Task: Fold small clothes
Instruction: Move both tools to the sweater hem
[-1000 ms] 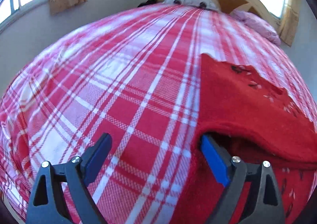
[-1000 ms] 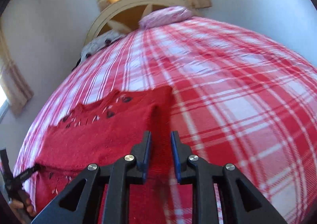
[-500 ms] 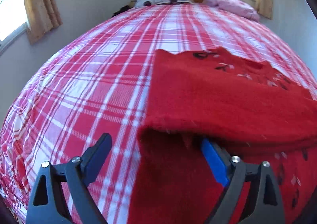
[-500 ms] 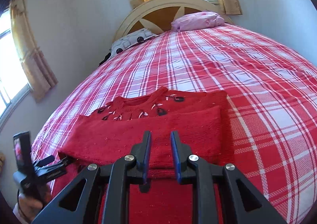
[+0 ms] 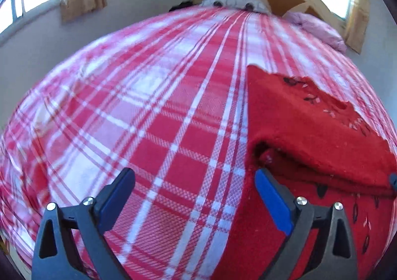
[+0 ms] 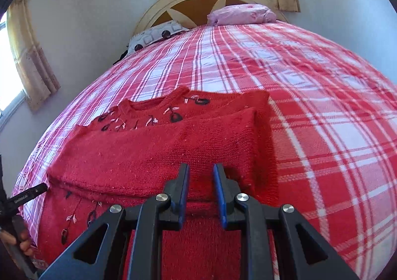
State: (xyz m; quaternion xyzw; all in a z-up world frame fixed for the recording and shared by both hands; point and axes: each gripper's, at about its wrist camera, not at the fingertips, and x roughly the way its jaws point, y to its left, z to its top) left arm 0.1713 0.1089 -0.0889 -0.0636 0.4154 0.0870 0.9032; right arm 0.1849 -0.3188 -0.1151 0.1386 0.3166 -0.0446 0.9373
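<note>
Jaws of our left gripper [image 5: 194,195] are opening wide over the plaid bedspread [image 5: 158,116], gripping nothing; our right gripper [image 6: 201,192] is pinching a fold of the red sweater [image 6: 158,156] (lying half-folded on the bed).

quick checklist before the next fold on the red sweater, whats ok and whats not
1. Red sweater lies on the plaid bedspread, first fold laid across it: ok.
2. Left claw let go: ok, its jaws are opening and only bedspread shows between them; one finger sits at the sweater's edge.
3. Right claw grip: cannot tell; its jaws stand narrowly apart over the folded edge, knit behind the gap, no clear pinch.
4. Folded edges lined up: not ok; the top layer stops short of the layer beneath on the right in the right wrist view.
5. Space on the bed beyond the sweater: ok; the pillows lie far off.
</note>
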